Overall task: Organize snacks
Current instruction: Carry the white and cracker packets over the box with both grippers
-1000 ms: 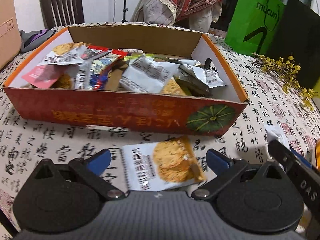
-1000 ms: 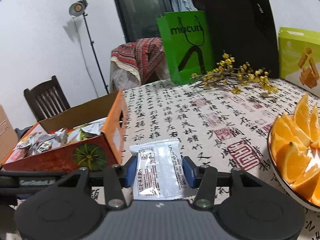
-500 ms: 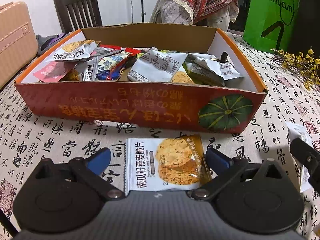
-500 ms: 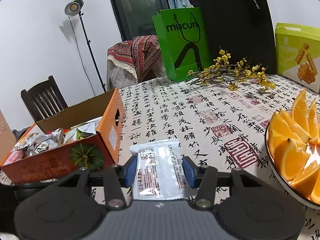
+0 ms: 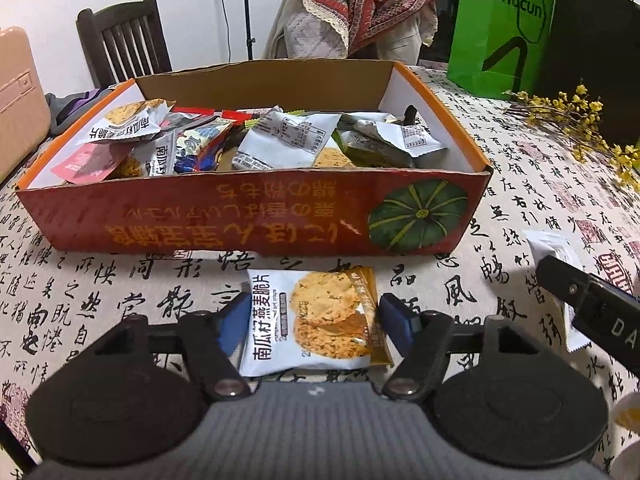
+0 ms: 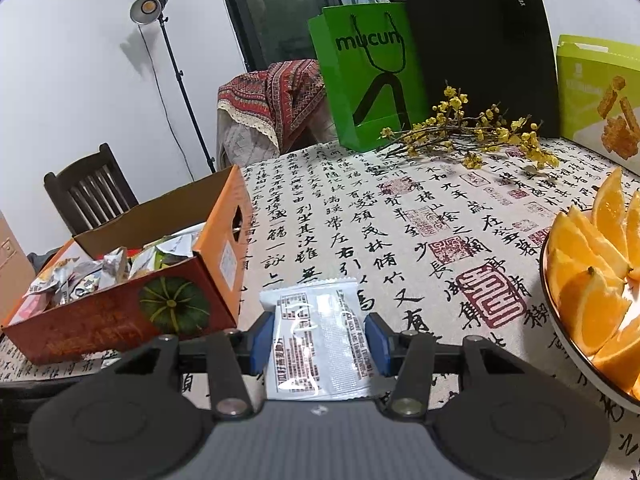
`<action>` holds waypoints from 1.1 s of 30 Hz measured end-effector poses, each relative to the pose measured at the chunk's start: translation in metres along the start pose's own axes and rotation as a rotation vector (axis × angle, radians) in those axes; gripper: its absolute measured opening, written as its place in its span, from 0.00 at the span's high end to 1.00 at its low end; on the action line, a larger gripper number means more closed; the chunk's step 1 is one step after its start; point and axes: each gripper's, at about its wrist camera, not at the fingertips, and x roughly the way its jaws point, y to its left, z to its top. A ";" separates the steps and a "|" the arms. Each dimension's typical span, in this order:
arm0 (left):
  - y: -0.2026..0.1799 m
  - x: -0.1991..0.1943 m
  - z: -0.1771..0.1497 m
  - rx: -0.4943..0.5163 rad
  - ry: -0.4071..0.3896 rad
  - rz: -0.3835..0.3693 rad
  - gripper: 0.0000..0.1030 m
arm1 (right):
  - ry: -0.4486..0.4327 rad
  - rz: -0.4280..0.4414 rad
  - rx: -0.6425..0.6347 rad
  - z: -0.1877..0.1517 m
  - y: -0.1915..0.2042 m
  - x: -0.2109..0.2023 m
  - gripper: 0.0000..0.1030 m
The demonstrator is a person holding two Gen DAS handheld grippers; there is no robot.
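A white and gold oat-crisp packet (image 5: pixel 312 320) lies flat on the tablecloth just in front of the orange snack box (image 5: pixel 256 216). My left gripper (image 5: pixel 314 326) straddles it. Its jaws are closing, and the blue pads (image 5: pixel 236 322) have just reached the packet's side edges, which are not crumpled. My right gripper (image 6: pixel 318 340) is shut on a white snack packet (image 6: pixel 320 344), held beside the box (image 6: pixel 120 316). The box holds several wrapped snacks (image 5: pixel 288 140). In the left wrist view the right gripper's black finger (image 5: pixel 592 308) and its packet (image 5: pixel 548 250) show at the right edge.
A plate of orange wedges (image 6: pixel 592 288) sits at the right. Yellow flower sprigs (image 6: pixel 472 132), a green paper bag (image 6: pixel 368 76), a black bag (image 6: pixel 476 40) and a light green box (image 6: pixel 600 92) stand at the table's far side. A dark wooden chair (image 5: pixel 120 52) is behind the box.
My left gripper's jaws have narrowed from wide apart to the oat-crisp packet's edges, and the view has shifted a little. My right gripper keeps its hold on the white packet unchanged.
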 end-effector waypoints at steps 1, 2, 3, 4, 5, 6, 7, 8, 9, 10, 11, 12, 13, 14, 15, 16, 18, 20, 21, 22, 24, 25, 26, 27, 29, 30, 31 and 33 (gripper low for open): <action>0.001 0.000 0.000 0.001 0.000 -0.003 0.33 | 0.001 0.002 -0.003 0.000 0.000 0.000 0.53; 0.002 -0.001 0.000 0.002 0.001 -0.007 0.33 | 0.001 0.003 -0.005 0.000 0.001 0.001 0.53; 0.003 -0.001 -0.001 0.003 0.000 -0.010 0.34 | 0.001 0.005 -0.007 0.000 0.002 0.001 0.53; 0.004 -0.002 -0.001 0.005 0.000 -0.014 0.34 | 0.000 0.008 -0.008 0.000 0.002 0.001 0.53; 0.005 -0.003 -0.001 0.006 -0.001 -0.018 0.34 | -0.002 0.012 -0.009 0.000 0.002 0.000 0.53; 0.007 -0.003 -0.002 0.009 -0.002 -0.021 0.34 | -0.004 0.015 -0.010 0.000 0.002 0.000 0.53; 0.008 -0.004 -0.003 0.015 -0.004 -0.023 0.34 | -0.007 0.017 -0.013 0.000 0.003 0.000 0.53; 0.009 -0.004 -0.003 0.017 -0.005 -0.023 0.34 | -0.009 0.018 -0.014 0.000 0.003 0.000 0.53; 0.011 -0.005 -0.003 0.018 -0.007 -0.028 0.34 | -0.012 0.017 -0.015 0.000 0.003 -0.001 0.53; 0.013 -0.007 -0.004 0.016 -0.011 -0.035 0.34 | -0.016 0.015 -0.015 0.000 0.003 -0.002 0.53; 0.015 -0.009 -0.004 0.014 -0.016 -0.040 0.34 | -0.020 0.013 -0.015 0.000 0.003 -0.002 0.53; 0.018 -0.012 -0.004 0.013 -0.022 -0.045 0.34 | -0.026 0.015 -0.015 0.000 0.004 -0.003 0.53; 0.021 -0.016 -0.004 0.010 -0.030 -0.052 0.34 | -0.030 0.019 -0.018 0.000 0.004 -0.004 0.53; 0.024 -0.020 -0.004 0.008 -0.039 -0.060 0.34 | -0.033 0.021 -0.025 0.000 0.006 -0.005 0.53; 0.026 -0.023 -0.003 0.005 -0.048 -0.066 0.34 | -0.037 0.017 -0.035 0.000 0.008 -0.005 0.53; 0.030 -0.028 -0.003 0.001 -0.061 -0.072 0.34 | -0.042 0.012 -0.047 0.000 0.010 -0.006 0.53; 0.036 -0.037 -0.003 -0.005 -0.085 -0.084 0.34 | -0.060 0.010 -0.069 0.001 0.014 -0.009 0.53; 0.042 -0.046 -0.002 -0.011 -0.109 -0.090 0.34 | -0.078 0.010 -0.092 0.002 0.019 -0.013 0.53; 0.046 -0.049 -0.001 -0.018 -0.119 -0.096 0.34 | -0.088 0.010 -0.103 0.003 0.021 -0.017 0.53; 0.049 -0.052 0.000 -0.024 -0.128 -0.106 0.34 | -0.098 0.012 -0.113 0.004 0.024 -0.020 0.53; 0.057 -0.059 0.002 -0.033 -0.149 -0.115 0.34 | -0.116 0.013 -0.126 0.006 0.029 -0.027 0.53; 0.060 -0.063 0.004 -0.032 -0.164 -0.121 0.34 | -0.128 0.011 -0.134 0.007 0.032 -0.032 0.53; 0.063 -0.066 0.005 -0.030 -0.177 -0.125 0.34 | -0.137 0.011 -0.140 0.008 0.034 -0.035 0.53; 0.066 -0.069 0.007 -0.030 -0.190 -0.125 0.34 | -0.145 0.009 -0.147 0.010 0.038 -0.038 0.53; 0.072 -0.074 0.011 -0.033 -0.213 -0.134 0.34 | -0.159 0.013 -0.159 0.014 0.045 -0.044 0.53; 0.076 -0.077 0.013 -0.039 -0.226 -0.138 0.34 | -0.164 0.016 -0.163 0.016 0.049 -0.045 0.53; 0.079 -0.079 0.016 -0.043 -0.236 -0.140 0.34 | -0.169 0.018 -0.166 0.018 0.052 -0.047 0.53; 0.086 -0.083 0.021 -0.048 -0.261 -0.142 0.34 | -0.177 0.021 -0.172 0.024 0.061 -0.048 0.53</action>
